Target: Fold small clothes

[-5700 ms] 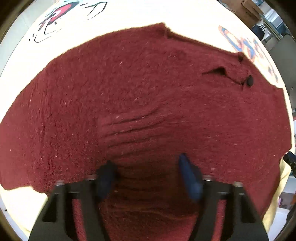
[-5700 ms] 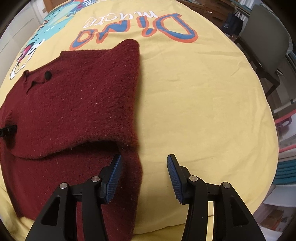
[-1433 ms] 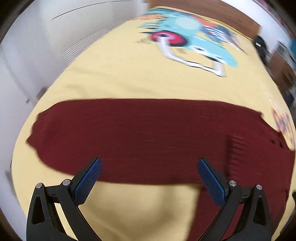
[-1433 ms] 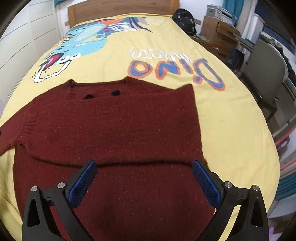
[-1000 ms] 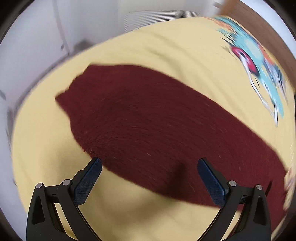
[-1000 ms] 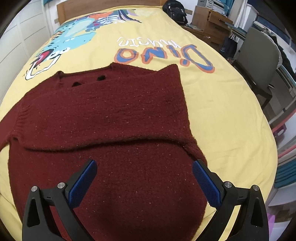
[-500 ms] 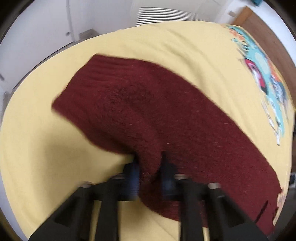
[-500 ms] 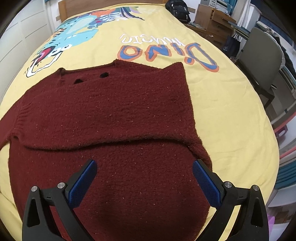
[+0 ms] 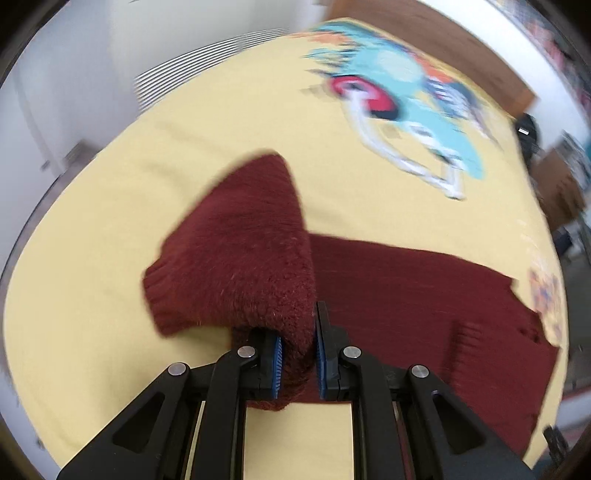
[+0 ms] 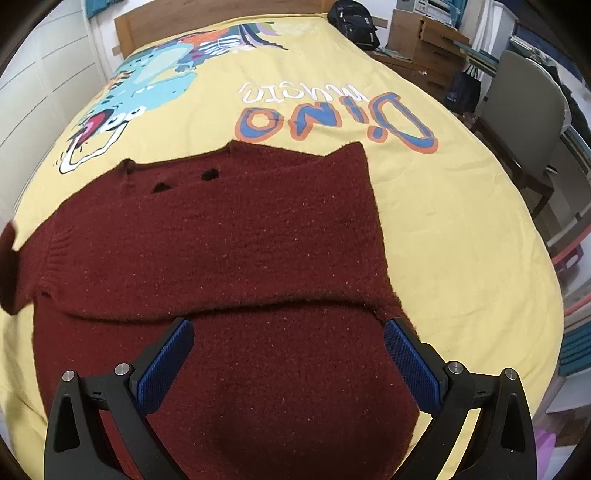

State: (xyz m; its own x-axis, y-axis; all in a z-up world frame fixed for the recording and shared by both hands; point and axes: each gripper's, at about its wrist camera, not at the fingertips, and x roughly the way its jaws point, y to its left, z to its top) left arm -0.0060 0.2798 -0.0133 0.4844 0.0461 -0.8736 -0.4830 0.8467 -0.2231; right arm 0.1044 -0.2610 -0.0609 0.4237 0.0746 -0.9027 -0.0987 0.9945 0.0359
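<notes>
Maroon sweater (image 10: 229, 266) lay on the yellow bedspread (image 10: 461, 229), one sleeve already folded across. Left gripper (image 9: 297, 354) had clamped the other sleeve (image 9: 240, 266), lifted; right gripper (image 10: 288, 365) hovered, jaws wide, empty. Body fold remained.

One dark red sweater (image 10: 229, 251) lies on one yellow bedspread (image 10: 461, 229), with two dark spots (image 10: 184, 181) near its neckline. Two grippers show, the left gripper (image 9: 297, 354) and the right gripper (image 10: 288, 362). One grey chair (image 10: 524, 110) and one black backpack (image 10: 354, 22) stand beyond.
</notes>
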